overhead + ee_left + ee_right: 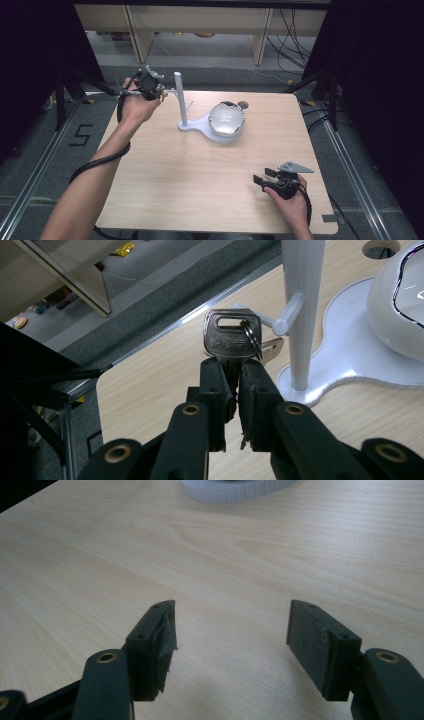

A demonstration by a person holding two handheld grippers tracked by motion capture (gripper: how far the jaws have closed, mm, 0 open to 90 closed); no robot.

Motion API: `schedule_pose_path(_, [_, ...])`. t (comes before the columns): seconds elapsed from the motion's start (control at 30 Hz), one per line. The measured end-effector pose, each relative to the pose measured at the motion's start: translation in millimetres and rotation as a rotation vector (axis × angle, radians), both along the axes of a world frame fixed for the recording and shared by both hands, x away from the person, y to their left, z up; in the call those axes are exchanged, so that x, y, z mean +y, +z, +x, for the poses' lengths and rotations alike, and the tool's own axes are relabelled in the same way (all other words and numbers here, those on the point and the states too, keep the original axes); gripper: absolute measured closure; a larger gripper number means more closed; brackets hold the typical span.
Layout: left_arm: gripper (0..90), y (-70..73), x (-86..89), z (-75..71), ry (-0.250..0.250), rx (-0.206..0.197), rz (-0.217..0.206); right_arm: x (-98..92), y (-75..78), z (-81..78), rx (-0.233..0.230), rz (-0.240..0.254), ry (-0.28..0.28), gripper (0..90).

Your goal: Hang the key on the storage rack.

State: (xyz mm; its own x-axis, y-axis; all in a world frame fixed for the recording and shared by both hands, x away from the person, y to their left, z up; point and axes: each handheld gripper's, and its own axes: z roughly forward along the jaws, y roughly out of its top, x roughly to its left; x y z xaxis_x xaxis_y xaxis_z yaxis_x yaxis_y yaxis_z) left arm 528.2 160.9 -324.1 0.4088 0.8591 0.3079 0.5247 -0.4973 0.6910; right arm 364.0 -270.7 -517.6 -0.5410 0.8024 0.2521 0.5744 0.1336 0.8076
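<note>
A silver key with a small ring through its head stands upright, its blade pinched between the pads of my left gripper, which is shut on it. Just behind it rises a white post with short side pegs, part of a white stand. In the high view the left gripper is held at the table's far left, close to the post. A shiny round bowl rests on the stand's base. My right gripper stands open over bare wood, near the front right.
The wooden table has a small round hole behind the bowl. Black frame legs and cables stand off both sides, with a grey floor beyond the far edge. A second key hangs behind the first on the same ring.
</note>
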Motion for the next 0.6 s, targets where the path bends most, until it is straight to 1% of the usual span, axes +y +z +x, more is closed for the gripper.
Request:
schedule_pose_path(0.03, [80.9,0.9,-0.8,0.3,-0.002,0.001,0.009,-0.4,0.7,-0.3,0.007,-0.015,-0.002,37.3])
schedule_pose_path(0.1, [80.9,1.0,-1.4,0.8,0.000,-0.002,0.012,-0.3,0.8,-0.4,0.009,-0.012,0.000,37.3])
schedule_pose_path(0.13, [80.9,1.5,-1.8,0.5,-0.004,-0.001,0.014,-0.1,-0.4,0.8,0.001,-0.016,-0.003,37.2])
schedule_pose_path(0.17, [80.9,1.6,-3.0,0.8,-0.006,-0.009,0.018,-1.0,0.5,0.7,0.014,-0.018,0.009,37.2])
schedule_pose_path(0.2, [80.9,2.0,-3.6,0.4,-0.008,-0.008,0.019,-0.8,0.7,0.4,0.016,-0.007,0.014,37.2])
schedule_pose_path(0.3, [80.9,1.9,-5.0,0.4,-0.009,-0.018,0.012,-1.0,0.4,0.7,0.013,-0.018,0.008,37.2])
schedule_pose_path(0.33, [80.9,2.8,-5.3,-0.1,-0.011,-0.017,0.021,-1.1,0.4,0.7,0.013,-0.017,0.008,37.2])
schedule_pose_path(0.37, [80.9,2.0,-7.0,-0.2,-0.013,-0.025,0.015,-1.1,0.5,0.6,0.014,-0.015,0.009,37.2])
schedule_pose_path(0.4, [80.9,2.0,-7.0,-0.2,-0.013,-0.025,0.015,-1.1,0.5,0.6,0.014,-0.015,0.009,37.2])
schedule_pose_path(0.43, [80.9,2.5,-7.5,-0.6,-0.015,-0.021,0.027,-0.9,0.7,0.4,0.016,-0.007,0.013,37.2])
schedule_pose_path(0.47, [80.9,1.6,-8.8,-1.0,-0.017,-0.028,0.020,-0.9,0.7,0.4,0.016,-0.007,0.013,37.2])
schedule_pose_path(0.57, [80.9,0.7,-10.3,-1.2,-0.020,-0.029,0.028,-1.1,0.4,0.7,0.013,-0.018,0.008,37.2])
schedule_pose_path(0.6, [80.9,0.2,-10.7,-0.9,-0.021,-0.025,0.035,0.3,1.2,-1.0,0.025,-0.001,-0.002,37.2])
